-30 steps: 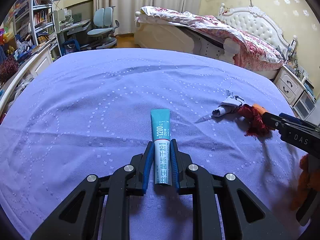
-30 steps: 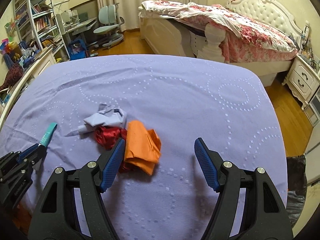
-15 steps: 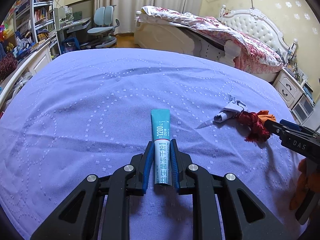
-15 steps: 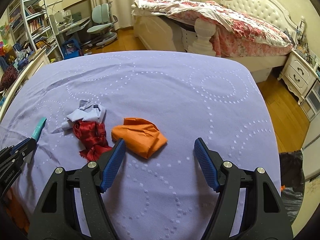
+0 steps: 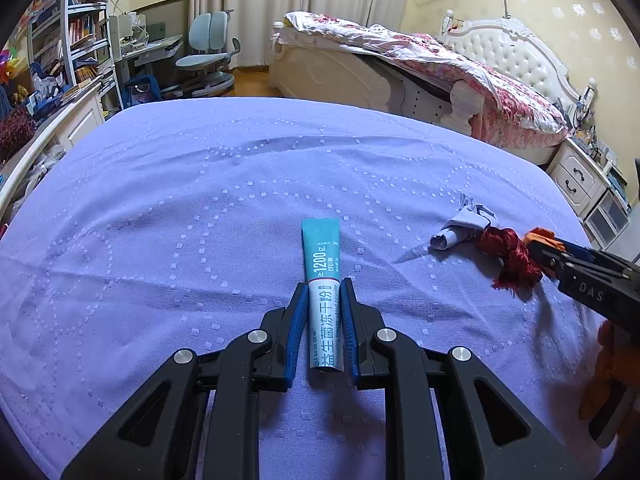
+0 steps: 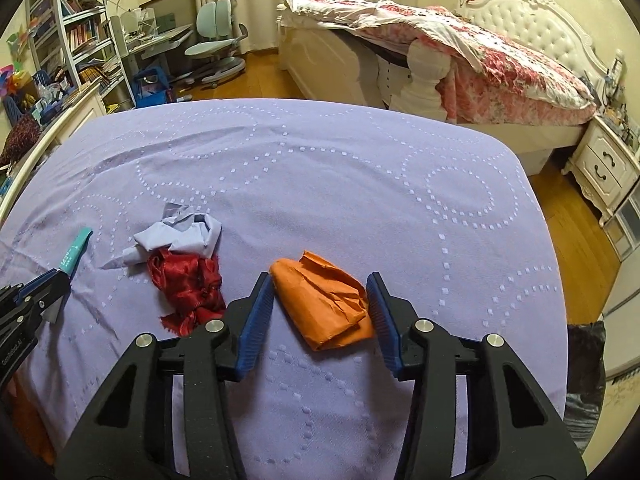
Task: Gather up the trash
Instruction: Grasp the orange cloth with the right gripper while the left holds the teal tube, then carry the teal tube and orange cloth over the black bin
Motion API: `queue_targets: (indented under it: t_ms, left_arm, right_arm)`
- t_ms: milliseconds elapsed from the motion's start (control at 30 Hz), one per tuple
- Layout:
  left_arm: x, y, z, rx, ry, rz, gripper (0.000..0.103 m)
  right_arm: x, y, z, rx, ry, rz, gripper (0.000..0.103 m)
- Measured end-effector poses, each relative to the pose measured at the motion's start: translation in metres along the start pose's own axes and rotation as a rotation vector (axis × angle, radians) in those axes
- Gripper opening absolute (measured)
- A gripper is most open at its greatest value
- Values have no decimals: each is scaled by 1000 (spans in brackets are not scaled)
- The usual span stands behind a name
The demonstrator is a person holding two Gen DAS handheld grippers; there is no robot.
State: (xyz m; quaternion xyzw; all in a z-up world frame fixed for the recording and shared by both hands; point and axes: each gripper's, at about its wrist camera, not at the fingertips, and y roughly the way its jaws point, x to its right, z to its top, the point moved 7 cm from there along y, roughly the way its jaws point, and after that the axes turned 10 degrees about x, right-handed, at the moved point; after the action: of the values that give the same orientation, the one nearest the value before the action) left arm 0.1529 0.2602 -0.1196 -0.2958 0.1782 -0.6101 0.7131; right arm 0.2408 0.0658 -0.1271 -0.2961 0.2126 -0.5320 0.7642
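Left wrist view: the left hand-held gripper (image 5: 323,320) is clamped on the teal-and-white sachet (image 5: 323,280), gripping its lower half; the upper half projects forward just above the purple cloth (image 5: 200,200). This item is judged secured but not yet disposed of. To the right lie a crumpled lavender paper (image 5: 460,228) and a red fabric scrap (image 5: 508,252), touching each other and untouched by either gripper.

Right wrist view: the right hand-held gripper (image 6: 320,298) has its jaws apart, straddling the orange wad (image 6: 324,300); the left pad touches or nearly touches it (contact cannot be confirmed). Three items therefore remain on the surface. A dark bag (image 6: 584,364), probably the trash receptacle, sits past the right edge.

Surface and room: the cloth is soft, patterned with dotted circles and slightly wrinkled. Beyond it stand a bed (image 6: 460,40), a desk chair (image 6: 216,44), bookshelves (image 6: 72,40) and a nightstand (image 6: 604,168) on wooden flooring.
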Motion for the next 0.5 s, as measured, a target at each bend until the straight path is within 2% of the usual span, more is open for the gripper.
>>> queue_targets:
  t_ms: [167,500]
  left_arm:
    - [6,-6,0,17,10,-8,20]
    - [47,-27,-19,17,42,-69,20]
  right_arm:
    - [6,-16,-14,8,8,-1,45]
    - [15,-53,-42,23,26,12,45]
